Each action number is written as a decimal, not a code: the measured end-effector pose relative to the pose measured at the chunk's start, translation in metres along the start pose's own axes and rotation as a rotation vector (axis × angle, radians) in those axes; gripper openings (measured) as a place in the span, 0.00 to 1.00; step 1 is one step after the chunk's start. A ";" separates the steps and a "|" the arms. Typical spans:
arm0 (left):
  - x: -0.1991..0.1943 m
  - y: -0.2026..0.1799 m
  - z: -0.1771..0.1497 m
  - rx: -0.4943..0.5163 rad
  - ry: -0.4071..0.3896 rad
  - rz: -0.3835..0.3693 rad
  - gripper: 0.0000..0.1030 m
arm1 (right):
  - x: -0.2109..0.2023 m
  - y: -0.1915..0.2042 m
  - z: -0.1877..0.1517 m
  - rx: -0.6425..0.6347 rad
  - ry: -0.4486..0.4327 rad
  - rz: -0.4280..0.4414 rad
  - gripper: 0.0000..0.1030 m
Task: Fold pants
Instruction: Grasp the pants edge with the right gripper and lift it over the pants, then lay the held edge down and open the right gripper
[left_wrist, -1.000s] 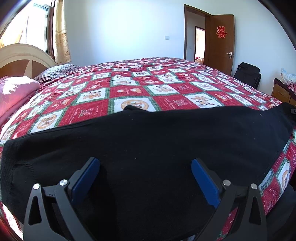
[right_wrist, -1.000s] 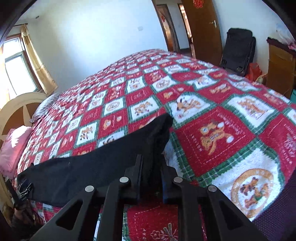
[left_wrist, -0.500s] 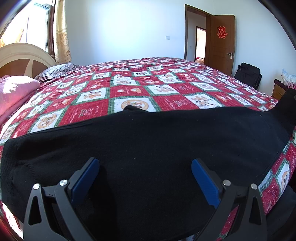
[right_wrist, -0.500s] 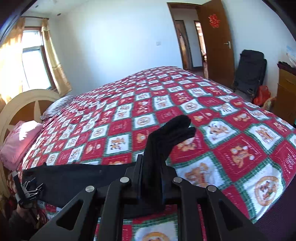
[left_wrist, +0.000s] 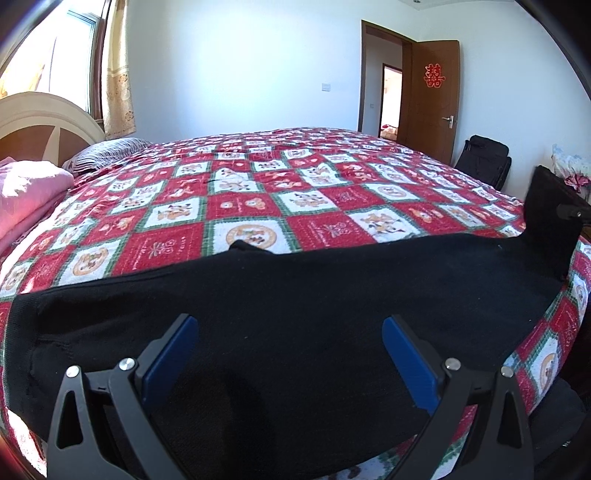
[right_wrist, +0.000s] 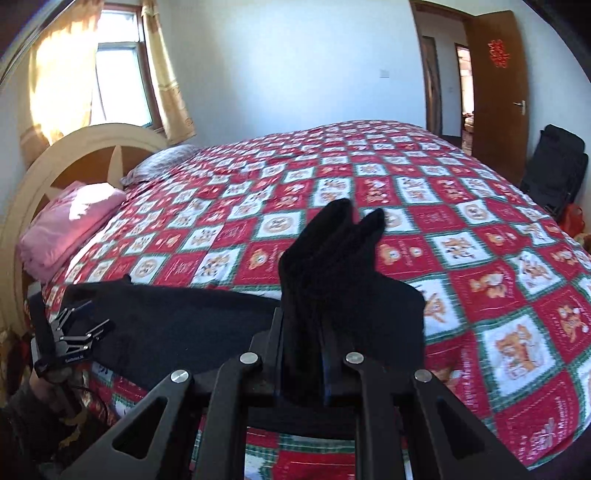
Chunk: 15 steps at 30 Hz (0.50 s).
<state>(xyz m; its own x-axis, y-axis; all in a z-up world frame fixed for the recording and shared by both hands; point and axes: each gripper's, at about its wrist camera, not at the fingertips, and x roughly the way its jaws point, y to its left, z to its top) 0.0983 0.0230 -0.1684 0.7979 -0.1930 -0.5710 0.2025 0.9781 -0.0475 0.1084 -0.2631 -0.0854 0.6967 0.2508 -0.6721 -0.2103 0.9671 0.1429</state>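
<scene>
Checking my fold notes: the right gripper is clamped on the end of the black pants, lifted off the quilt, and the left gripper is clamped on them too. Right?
Not quite. The left gripper is open over the black pants, as the left wrist view shows. The right gripper is clamped on the lifted end.

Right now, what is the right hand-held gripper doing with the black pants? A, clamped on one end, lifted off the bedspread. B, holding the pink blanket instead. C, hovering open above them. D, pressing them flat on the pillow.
A: the right hand-held gripper is shut on a bunched end of the black pants, which stands up above the bedspread, while the rest lies flat toward the open left hand-held gripper.
</scene>
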 end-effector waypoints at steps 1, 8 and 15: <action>0.000 -0.002 0.000 0.000 0.000 -0.007 0.99 | 0.004 0.005 -0.001 -0.008 0.008 0.006 0.15; 0.000 -0.013 0.000 -0.005 0.022 -0.088 0.99 | 0.048 0.049 -0.014 -0.080 0.088 0.040 0.15; 0.004 -0.037 -0.002 -0.020 0.048 -0.200 0.99 | 0.087 0.070 -0.034 -0.136 0.200 0.054 0.22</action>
<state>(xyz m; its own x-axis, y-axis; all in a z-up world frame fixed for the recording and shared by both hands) 0.0927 -0.0136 -0.1701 0.7149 -0.3799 -0.5871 0.3423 0.9222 -0.1799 0.1312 -0.1753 -0.1589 0.5350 0.2753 -0.7987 -0.3434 0.9347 0.0921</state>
